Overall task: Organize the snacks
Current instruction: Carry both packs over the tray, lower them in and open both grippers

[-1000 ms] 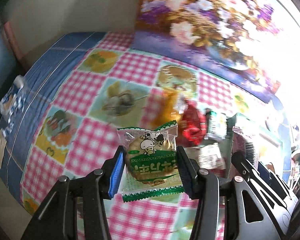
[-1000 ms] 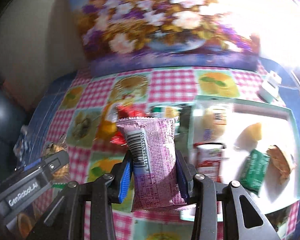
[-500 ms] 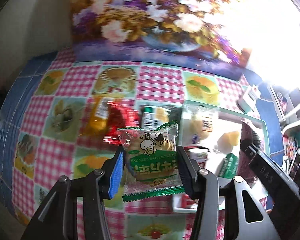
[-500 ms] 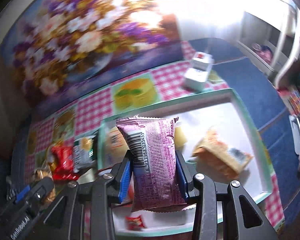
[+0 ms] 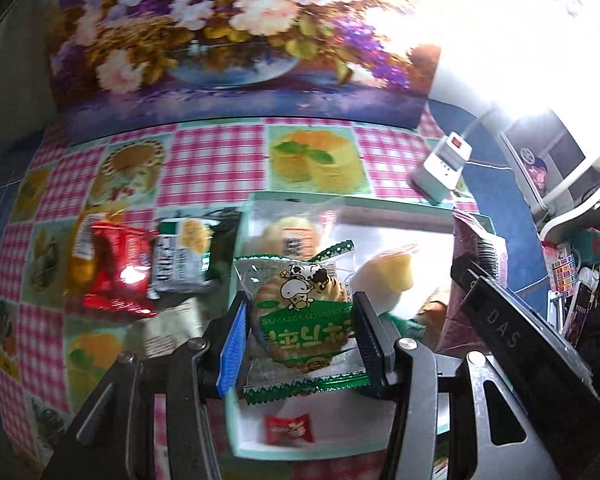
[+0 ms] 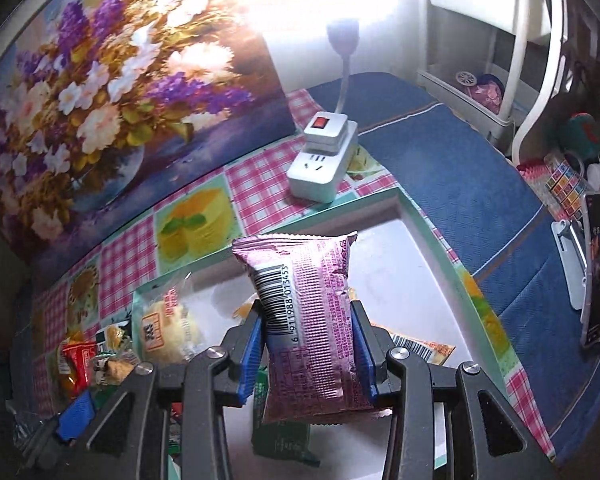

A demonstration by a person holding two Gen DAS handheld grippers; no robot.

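My left gripper (image 5: 300, 340) is shut on a green-and-clear cookie packet (image 5: 300, 316) with a cow cartoon, held above the near-left part of a white tray with a mint rim (image 5: 236, 432). My right gripper (image 6: 306, 344) is shut on a pink snack packet (image 6: 308, 320) with a barcode, held over the same tray (image 6: 428, 216). It also shows at the right of the left wrist view (image 5: 480, 256). In the tray lie a clear-wrapped bun (image 5: 292, 236), a yellow jelly (image 5: 388, 272), a small red candy (image 5: 288, 428), a green packet (image 6: 280, 436) and an orange packet (image 6: 420, 348).
On the checked tablecloth left of the tray lie a red packet (image 5: 120, 272), a yellow packet (image 5: 80, 264) and a green-and-white packet (image 5: 180, 260). A white power strip (image 6: 324, 160) stands behind the tray. A flower painting (image 5: 228, 28) leans at the back. A phone on a stand (image 6: 596, 272) is far right.
Both grippers have swung right from the loose snacks to above the tray, each keeping its packet. The tray now fills the middle of both views.
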